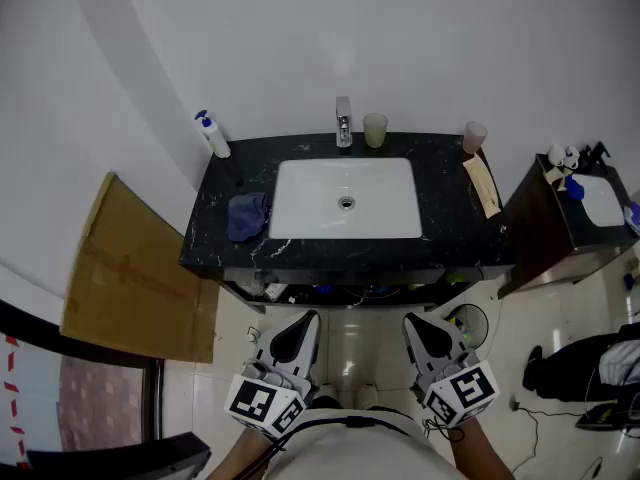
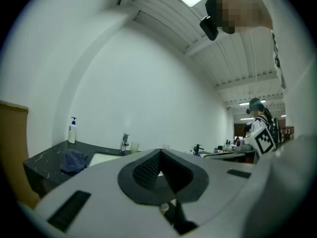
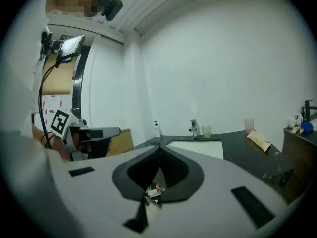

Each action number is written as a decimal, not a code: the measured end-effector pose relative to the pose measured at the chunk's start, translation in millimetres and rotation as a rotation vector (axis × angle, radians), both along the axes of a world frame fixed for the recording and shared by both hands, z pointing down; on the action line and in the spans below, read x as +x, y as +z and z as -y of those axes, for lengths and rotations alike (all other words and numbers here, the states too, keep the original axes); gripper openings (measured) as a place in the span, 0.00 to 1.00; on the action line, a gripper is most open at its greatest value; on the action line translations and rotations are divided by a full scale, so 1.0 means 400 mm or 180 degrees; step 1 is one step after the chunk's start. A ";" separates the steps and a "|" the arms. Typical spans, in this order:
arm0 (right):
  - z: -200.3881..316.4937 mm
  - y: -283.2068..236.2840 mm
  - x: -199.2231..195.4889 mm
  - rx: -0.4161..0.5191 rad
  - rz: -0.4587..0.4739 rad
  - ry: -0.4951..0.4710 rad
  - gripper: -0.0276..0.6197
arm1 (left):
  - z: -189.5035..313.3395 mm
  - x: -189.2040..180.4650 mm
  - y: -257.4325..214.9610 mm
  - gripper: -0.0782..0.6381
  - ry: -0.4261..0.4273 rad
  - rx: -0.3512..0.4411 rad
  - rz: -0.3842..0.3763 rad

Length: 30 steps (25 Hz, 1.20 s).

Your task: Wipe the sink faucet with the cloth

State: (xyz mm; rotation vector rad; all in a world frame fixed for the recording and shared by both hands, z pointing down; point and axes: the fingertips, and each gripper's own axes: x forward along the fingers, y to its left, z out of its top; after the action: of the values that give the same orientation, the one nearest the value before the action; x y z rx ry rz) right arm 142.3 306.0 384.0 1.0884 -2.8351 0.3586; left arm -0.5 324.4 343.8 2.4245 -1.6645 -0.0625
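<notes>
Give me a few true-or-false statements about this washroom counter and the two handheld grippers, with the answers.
1. The blue cloth lies on the black counter, left of the white basin. True.
2. The left gripper holds the cloth. False: its jaws are together on nothing, and it is short of the counter, close to the person.
3. A green cup stands just right of the faucet. True.
4. The soap bottle stands at the counter's back right corner. False: it is at the back left; a pink cup stands at the back right.
5. The right gripper touches the faucet. False: it is short of the counter, jaws together.
</notes>
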 end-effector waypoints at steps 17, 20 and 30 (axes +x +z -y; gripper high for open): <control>0.106 0.033 -0.016 -0.0056 -0.0107 -0.0255 0.05 | 0.100 0.007 0.044 0.11 -0.0130 -0.0061 -0.0022; 0.166 0.039 -0.048 -0.0051 -0.0115 -0.0259 0.05 | 0.167 -0.029 0.057 0.11 -0.0146 -0.0083 -0.0068; 0.436 0.014 -0.169 -0.0008 -0.0111 0.0011 0.05 | 0.442 -0.159 0.070 0.11 0.0141 -0.0131 -0.0008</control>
State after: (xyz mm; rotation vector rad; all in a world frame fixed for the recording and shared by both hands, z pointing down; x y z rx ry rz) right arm 74.8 131.7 389.8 1.0883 -2.8019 0.3400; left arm -64.0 147.4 371.8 2.4287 -1.5942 -0.0244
